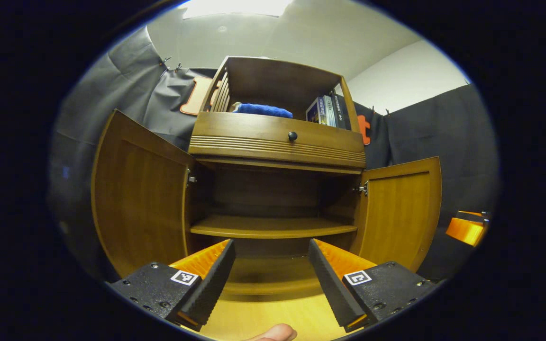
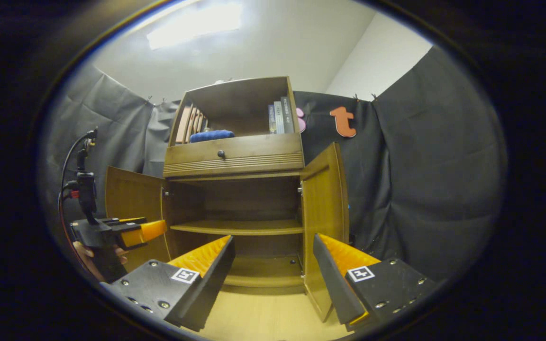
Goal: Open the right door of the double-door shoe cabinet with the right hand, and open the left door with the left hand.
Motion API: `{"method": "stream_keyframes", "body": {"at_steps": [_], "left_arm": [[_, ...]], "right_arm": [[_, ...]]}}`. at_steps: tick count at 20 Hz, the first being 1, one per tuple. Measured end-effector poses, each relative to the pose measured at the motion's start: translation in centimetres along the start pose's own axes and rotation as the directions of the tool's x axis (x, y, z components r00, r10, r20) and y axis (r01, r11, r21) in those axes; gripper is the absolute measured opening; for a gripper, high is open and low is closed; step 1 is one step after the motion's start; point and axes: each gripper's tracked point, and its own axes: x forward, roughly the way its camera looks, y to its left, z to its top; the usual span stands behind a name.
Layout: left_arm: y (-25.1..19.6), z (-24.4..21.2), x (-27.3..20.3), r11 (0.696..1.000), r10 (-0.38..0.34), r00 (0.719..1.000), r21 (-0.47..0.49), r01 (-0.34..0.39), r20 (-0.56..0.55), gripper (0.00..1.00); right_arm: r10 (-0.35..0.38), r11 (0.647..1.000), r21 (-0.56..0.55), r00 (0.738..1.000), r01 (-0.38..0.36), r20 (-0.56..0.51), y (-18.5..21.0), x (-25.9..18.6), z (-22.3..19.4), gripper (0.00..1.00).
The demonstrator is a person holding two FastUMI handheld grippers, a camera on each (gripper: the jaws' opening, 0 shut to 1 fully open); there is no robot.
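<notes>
Cabinet (image 1: 273,142) doors wide open, both grippers' fingers (image 1: 216,279) (image 2: 213,272) spread, empty; left gripper (image 2: 152,229) beside left door (image 2: 133,213).

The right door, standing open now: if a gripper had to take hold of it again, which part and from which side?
Probably the free vertical edge of the right door, away from its hinges. The panel stands swung out and no knob shows on it, so an open right gripper could come from the front and straddle that thin edge, one finger on each face.

Ahead of the left gripper (image 1: 271,272), book spines (image 1: 326,111) too small to read; below its fingers, a fingertip (image 1: 273,333) cut by the edge.
</notes>
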Motion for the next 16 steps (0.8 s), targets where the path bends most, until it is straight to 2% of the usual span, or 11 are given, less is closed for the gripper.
{"method": "stream_keyframes", "body": {"at_steps": [3, 4, 6, 10, 12, 16], "left_arm": [[-0.6, -0.2, 0.7, 1.0, -0.023, 1.0, 0.012, 0.022, 0.009, 0.93], [-0.4, -0.2, 0.9, 1.0, -0.019, 1.0, 0.023, 0.018, 0.012, 0.96], [0.0, -0.2, 1.5, 1.0, -0.008, 0.999, 0.021, 0.007, 0.037, 0.94], [0.1, -1.8, 1.6, 1.0, -0.013, 1.0, 0.005, 0.013, -0.026, 0.92], [0.8, -1.9, 1.3, 1.0, 0.01, 0.999, 0.01, -0.009, -0.04, 0.92], [1.7, -1.5, 1.5, 0.998, 0.064, 0.998, -0.012, -0.064, -0.019, 0.92]], "right_arm": [[0.016, 1.0, -0.008, 1.0, -0.016, -0.001, 1.5, 1.4, 0.3, 0.98], [0.018, 1.0, -0.012, 1.0, -0.018, -0.002, 1.9, 1.8, 0.3, 0.98], [0.029, 0.999, -0.02, 1.0, -0.029, -0.007, 2.7, 2.7, 0.5, 0.98], [0.041, 0.999, -0.017, 0.999, -0.041, 0.013, 5.1, 3.2, 0.0, 0.98], [0.034, 0.999, -0.025, 0.999, -0.033, 0.025, 5.8, 3.3, -0.1, 0.98], [0.026, 0.998, -0.05, 0.999, -0.027, -0.03, 6.4, 3.5, -1.5, 0.97]]}}
